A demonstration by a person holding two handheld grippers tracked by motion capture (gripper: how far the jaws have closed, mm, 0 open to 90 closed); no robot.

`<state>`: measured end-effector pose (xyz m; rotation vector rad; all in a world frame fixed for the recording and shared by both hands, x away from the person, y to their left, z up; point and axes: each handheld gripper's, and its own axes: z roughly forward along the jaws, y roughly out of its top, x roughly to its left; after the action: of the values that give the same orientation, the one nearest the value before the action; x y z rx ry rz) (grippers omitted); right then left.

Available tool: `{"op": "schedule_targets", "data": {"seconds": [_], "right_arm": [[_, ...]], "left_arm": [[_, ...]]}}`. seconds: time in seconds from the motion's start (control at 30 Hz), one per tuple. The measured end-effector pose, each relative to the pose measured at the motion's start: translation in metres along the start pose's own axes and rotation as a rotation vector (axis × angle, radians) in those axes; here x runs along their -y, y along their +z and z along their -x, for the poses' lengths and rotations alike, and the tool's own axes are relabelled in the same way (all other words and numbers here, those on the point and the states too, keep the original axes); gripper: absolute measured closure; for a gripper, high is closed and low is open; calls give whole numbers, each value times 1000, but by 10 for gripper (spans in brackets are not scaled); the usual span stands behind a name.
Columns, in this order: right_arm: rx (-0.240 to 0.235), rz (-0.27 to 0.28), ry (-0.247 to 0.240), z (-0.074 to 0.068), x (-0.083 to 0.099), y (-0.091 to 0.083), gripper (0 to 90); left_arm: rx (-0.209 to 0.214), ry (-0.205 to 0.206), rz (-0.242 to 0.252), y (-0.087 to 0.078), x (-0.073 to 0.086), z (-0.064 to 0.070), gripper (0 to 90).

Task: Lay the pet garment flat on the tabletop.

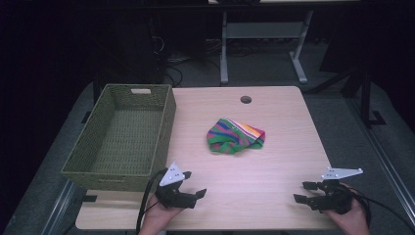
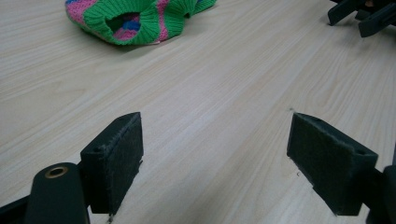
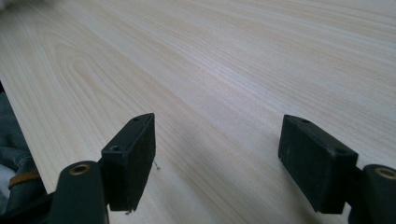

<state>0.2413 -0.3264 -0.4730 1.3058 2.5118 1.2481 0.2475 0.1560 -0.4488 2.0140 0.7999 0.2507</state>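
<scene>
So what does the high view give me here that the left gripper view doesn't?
High view alone: the woven basket at the table's left, both hands, and the left tongs seen from above. Left gripper view alone: a close look at its own pads, standing wide apart over bare wood. Shared: the striped knit cloth lying untouched, the right tongs, open, and the table.

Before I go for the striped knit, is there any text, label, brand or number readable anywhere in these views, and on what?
None can be read.
Striped knit garment: no tag or print showing.
Woven basket: no label.
Left gripper and right gripper: open, with no markings legible on either grey plate.
Table: bare wood grain, no writing.
</scene>
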Motion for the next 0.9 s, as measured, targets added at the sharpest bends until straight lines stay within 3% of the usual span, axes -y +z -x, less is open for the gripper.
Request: {"op": "schedule_targets", "data": {"seconds": [0.3, 0.53, 0.7, 0.73, 0.9], "right_arm": [[21, 11, 0, -1, -1, -1, 267], [40, 29, -33, -8, -11, -3, 251], [27, 26, -21, -8, -21, 0, 200], [23, 23, -8, -6, -24, 1, 191], [-5, 16, 5, -6, -33, 4, 176]], "left_arm": [[10, -3, 0, 2, -1, -1, 183], [11, 12, 6, 0, 0, 1, 183], [23, -2, 4, 3, 0, 0, 183], [24, 9, -14, 5, 0, -1, 183], [32, 15, -13, 7, -1, 0, 183]]}}
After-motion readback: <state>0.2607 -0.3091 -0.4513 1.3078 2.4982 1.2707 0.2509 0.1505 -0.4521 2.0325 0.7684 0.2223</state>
